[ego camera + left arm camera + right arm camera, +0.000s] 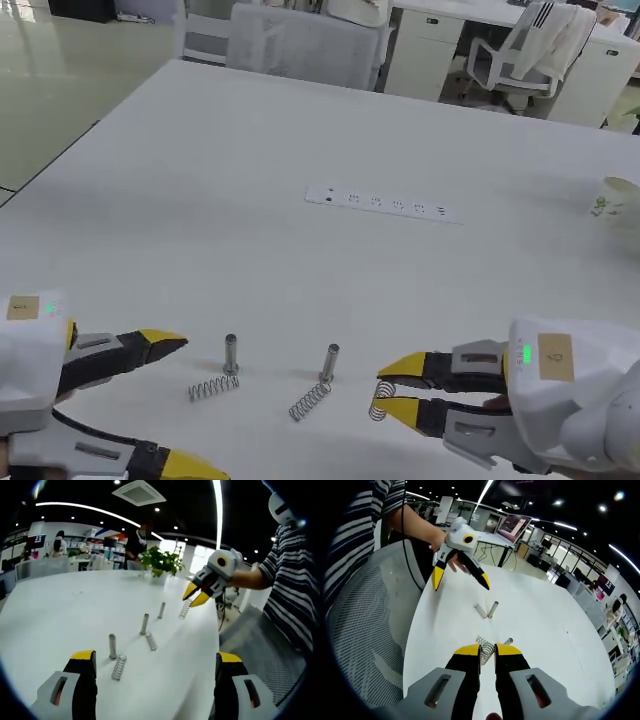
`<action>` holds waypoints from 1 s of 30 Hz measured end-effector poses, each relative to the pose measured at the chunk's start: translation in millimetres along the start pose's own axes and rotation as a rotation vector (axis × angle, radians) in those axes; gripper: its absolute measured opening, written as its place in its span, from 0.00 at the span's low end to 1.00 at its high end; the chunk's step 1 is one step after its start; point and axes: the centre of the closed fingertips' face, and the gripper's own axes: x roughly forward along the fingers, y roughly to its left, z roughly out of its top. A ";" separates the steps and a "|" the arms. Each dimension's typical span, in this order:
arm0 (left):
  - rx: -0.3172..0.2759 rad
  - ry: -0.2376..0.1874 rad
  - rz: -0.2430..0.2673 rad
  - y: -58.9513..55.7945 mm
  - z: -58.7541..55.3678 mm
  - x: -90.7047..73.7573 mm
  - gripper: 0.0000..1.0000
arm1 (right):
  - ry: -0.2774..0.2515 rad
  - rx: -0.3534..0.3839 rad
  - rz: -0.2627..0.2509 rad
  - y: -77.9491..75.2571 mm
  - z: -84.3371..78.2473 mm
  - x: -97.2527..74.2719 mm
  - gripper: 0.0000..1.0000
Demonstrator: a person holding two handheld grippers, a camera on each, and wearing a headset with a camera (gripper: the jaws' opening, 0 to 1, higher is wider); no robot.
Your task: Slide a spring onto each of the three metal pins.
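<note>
Pinching one spring [378, 402] between its yellow tips, the right gripper [487, 650] hangs over the table's [300, 130] near edge. The left gripper [156, 656] is spread wide. A second spring [213, 387] and a third spring [310, 400] lie beside upright pins [112, 646]. I count three pins in the left gripper view and two in the head view. Tan stickers [555, 357] on both grippers carry writing too small to read.

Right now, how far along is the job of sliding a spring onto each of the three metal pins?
Done: nothing; the three upright silver metal pins stand bare. In hand: the right gripper is shut on one coiled wire spring close to a pin. To do: two more springs lie flat on the white table, and the left gripper is open, holding nothing.
</note>
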 end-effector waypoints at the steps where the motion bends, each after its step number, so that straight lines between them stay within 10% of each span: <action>1: 0.001 -0.004 0.004 1.6 -0.3 -1.7 0.98 | -0.001 -0.001 -0.001 -0.2 0.1 -0.1 0.07; 15: -0.008 -0.057 0.079 17.7 6.7 -18.5 0.98 | -0.003 0.046 -0.032 -12.4 -6.3 -4.6 0.07; 30: -0.049 -0.083 0.123 28.3 6.6 -23.8 0.98 | 0.064 0.122 -0.197 -67.9 -41.1 -33.2 0.07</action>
